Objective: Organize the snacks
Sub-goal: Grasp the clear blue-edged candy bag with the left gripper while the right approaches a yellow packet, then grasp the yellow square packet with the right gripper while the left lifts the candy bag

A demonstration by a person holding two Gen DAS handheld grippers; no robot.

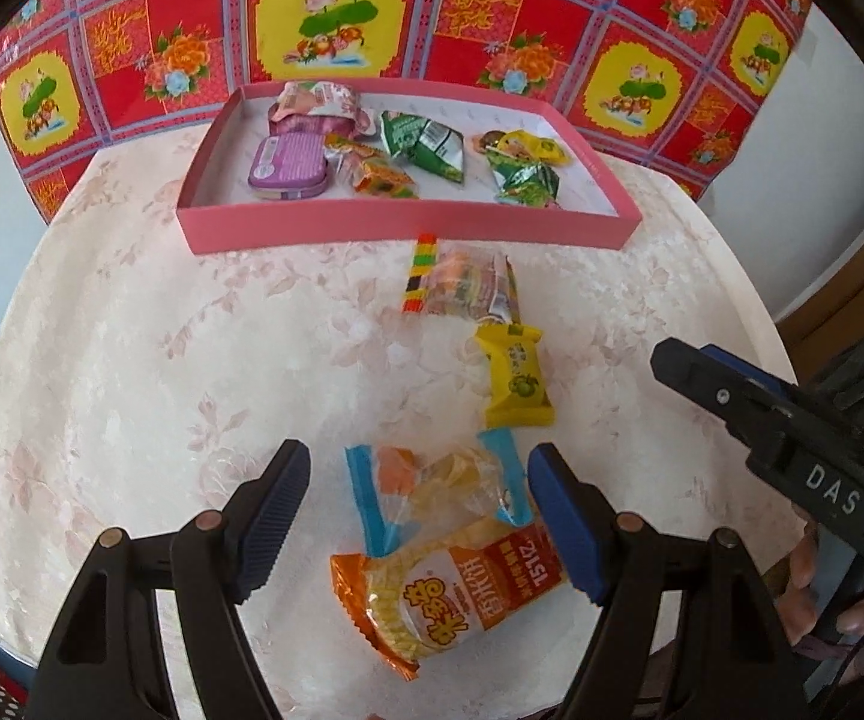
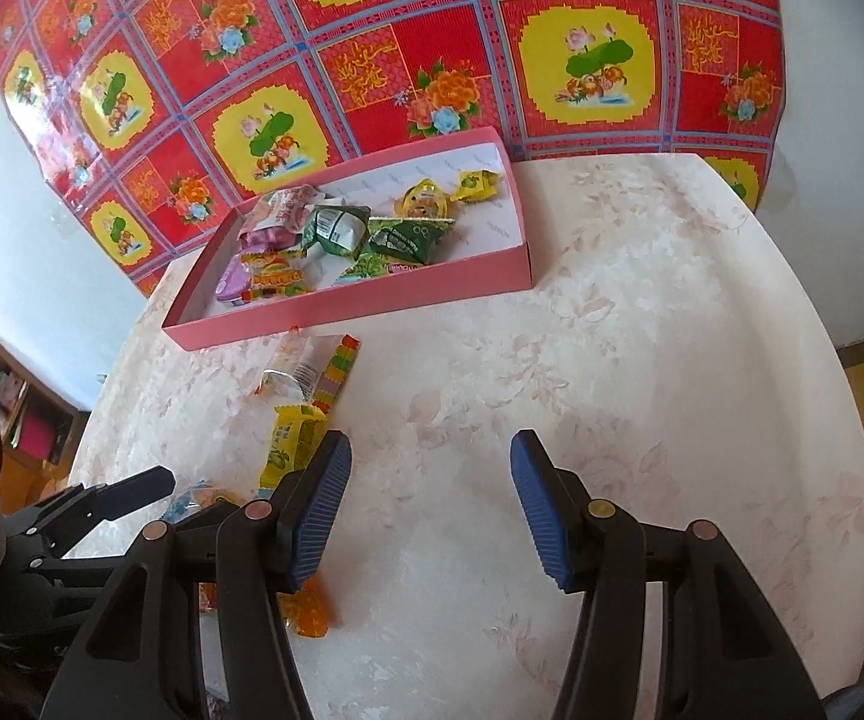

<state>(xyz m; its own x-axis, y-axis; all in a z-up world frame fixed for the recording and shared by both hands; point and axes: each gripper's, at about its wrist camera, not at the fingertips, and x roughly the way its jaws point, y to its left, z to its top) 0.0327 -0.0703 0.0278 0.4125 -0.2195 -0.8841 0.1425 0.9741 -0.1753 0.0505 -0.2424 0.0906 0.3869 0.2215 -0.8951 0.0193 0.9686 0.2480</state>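
The blue-edged clear packet point(image 1: 432, 489) lies on the bench point(image 1: 132, 372) squarely between the spread fingers of the left tool point(image 1: 419, 507), well short of the far pink box point(image 1: 408, 225), while the right tool point(image 2: 431, 507), also spread, brackets bare bench.

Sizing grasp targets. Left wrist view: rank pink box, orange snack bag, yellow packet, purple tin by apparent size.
1. pink box
2. orange snack bag, though nearness to the camera inflates it
3. yellow packet and purple tin: look alike, and the tin lies farther away, so unranked.
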